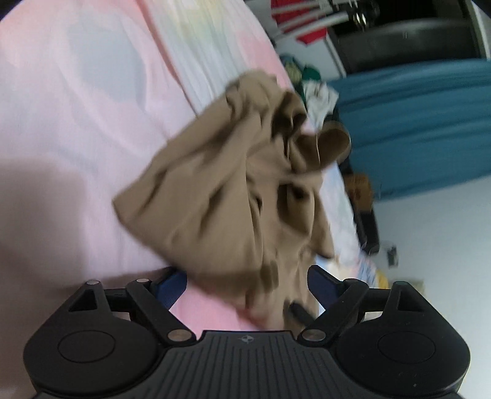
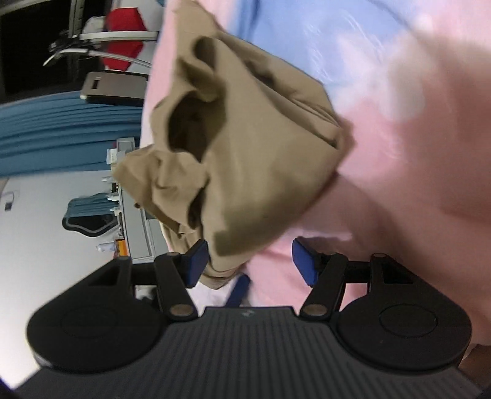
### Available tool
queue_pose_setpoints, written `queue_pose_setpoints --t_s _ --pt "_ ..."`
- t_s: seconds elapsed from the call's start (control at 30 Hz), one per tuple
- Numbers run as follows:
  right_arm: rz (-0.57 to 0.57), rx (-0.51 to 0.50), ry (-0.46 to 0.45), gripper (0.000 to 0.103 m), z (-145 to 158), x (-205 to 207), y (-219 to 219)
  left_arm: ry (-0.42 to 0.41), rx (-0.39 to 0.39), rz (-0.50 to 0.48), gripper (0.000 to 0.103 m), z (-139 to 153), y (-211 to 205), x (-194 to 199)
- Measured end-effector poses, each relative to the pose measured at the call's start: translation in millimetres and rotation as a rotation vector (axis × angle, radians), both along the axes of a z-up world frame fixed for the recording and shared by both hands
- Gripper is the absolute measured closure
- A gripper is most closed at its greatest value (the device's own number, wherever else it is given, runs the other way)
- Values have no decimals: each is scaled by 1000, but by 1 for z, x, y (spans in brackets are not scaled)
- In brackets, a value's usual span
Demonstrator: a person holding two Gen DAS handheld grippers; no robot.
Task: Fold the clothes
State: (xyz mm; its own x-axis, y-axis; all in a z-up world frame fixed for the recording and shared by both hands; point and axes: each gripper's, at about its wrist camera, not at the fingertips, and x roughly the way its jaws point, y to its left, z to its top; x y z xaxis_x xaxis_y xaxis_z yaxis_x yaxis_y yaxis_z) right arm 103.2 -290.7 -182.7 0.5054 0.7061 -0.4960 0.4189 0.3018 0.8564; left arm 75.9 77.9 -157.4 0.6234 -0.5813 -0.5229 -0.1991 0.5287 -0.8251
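A crumpled tan garment (image 1: pixel 233 184) lies in a loose heap on the pink bedsheet (image 1: pixel 76 122), blurred by motion. My left gripper (image 1: pixel 247 284) stands wide open. The garment's near edge drapes down between its blue pads (image 1: pixel 173 285), and neither pad presses on it. In the right wrist view the same tan garment (image 2: pixel 251 159) bulges up with open folds. My right gripper (image 2: pixel 250 261) is open too. One corner of the cloth hangs just beside its left pad (image 2: pixel 196 261), and the other pad is free over the pink sheet (image 2: pixel 414 184).
Both views are rolled sideways. Off the bed's edge hang teal fabric (image 1: pixel 414 122), a red striped item (image 1: pixel 294 24) and a small pile of clothes (image 1: pixel 316 89). A grey shelf unit (image 2: pixel 138 227) and red cloth (image 2: pixel 122 36) stand beyond the bed.
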Motion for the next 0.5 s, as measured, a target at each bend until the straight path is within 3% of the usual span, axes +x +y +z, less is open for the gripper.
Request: queue_pose_setpoints --t_s 0.1,0.2,0.27,0.3,0.33,0.43,0.5 --pt "1 -57 -58 40 2 11 3 -6 -22 34 29 -4 6 10" --pt "-31 -161 -155 40 18 18 1 -28 -8 46 50 -2 8 15" --pt "-50 -230 -205 49 29 21 1 -36 4 54 70 0 9 14" --pt "-55 -264 -228 59 33 22 2 -47 6 55 74 1 9 14" --pt "-57 -292 -250 78 37 23 3 -64 4 59 81 3 9 12" --pt "-66 -330 -321 88 48 28 4 -121 4 66 87 15 12 4" --pt "-79 -334 -372 89 60 29 4 -154 5 70 89 28 14 1"
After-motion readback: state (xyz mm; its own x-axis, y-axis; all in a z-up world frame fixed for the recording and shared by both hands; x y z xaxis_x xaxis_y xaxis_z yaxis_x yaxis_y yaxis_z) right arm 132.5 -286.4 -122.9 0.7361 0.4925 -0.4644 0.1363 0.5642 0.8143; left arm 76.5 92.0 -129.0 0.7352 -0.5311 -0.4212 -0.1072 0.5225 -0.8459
